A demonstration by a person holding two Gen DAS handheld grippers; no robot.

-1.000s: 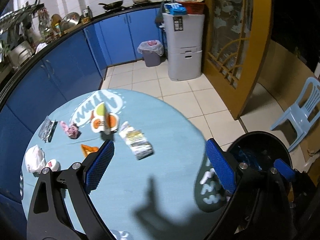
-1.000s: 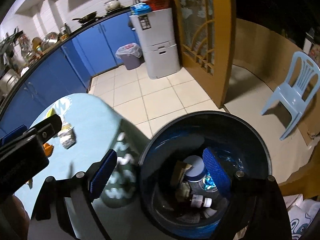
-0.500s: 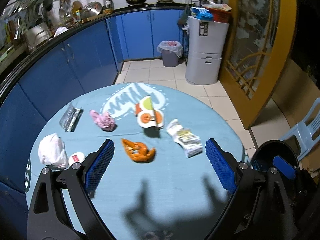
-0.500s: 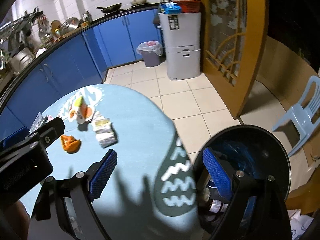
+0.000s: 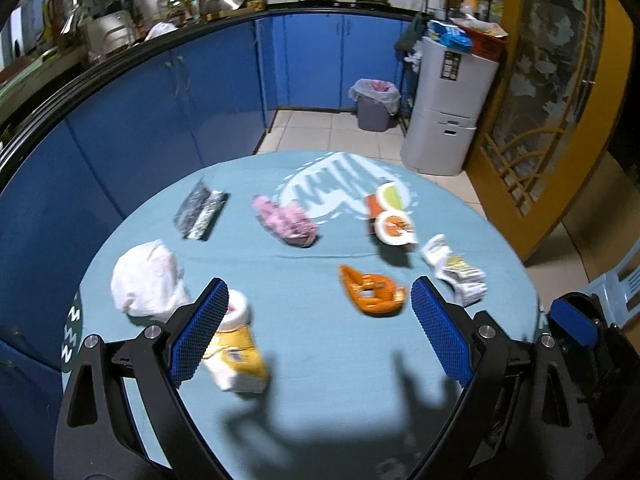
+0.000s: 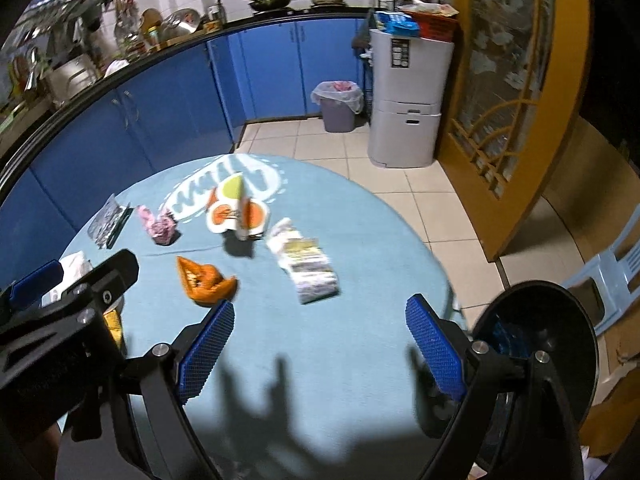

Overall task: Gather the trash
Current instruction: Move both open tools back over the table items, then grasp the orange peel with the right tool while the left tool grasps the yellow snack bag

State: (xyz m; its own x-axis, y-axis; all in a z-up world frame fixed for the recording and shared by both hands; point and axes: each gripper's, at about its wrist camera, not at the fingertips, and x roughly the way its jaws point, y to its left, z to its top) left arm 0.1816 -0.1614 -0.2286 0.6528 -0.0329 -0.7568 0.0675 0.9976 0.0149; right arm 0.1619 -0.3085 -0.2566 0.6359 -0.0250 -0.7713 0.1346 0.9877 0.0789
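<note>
Several pieces of trash lie on a round table with a light blue cloth (image 5: 320, 392): an orange wrapper (image 5: 374, 296) (image 6: 204, 278), a white and orange carton (image 5: 390, 216) (image 6: 236, 212), a crumpled printed packet (image 5: 456, 268) (image 6: 306, 264), a pink wad (image 5: 286, 220) (image 6: 158, 226), a silver foil packet (image 5: 200, 210), a white bag (image 5: 146, 280) and a yellow and white cup (image 5: 236, 352). My left gripper (image 5: 320, 332) is open and empty above the table's near side. My right gripper (image 6: 320, 350) is open and empty. A black bin (image 6: 560, 344) stands by the table's right edge.
Blue kitchen cabinets (image 5: 160, 112) curve behind the table. A grey lined bin (image 5: 374, 104) and a grey drawer unit (image 5: 448, 112) stand on the tiled floor. A wooden door (image 6: 512, 80) and a light blue plastic chair (image 6: 612, 268) are to the right.
Both grippers have swung left, from over the black bin to over the table. More of the trash on the table's left side has come into view. Both stay open and empty.
</note>
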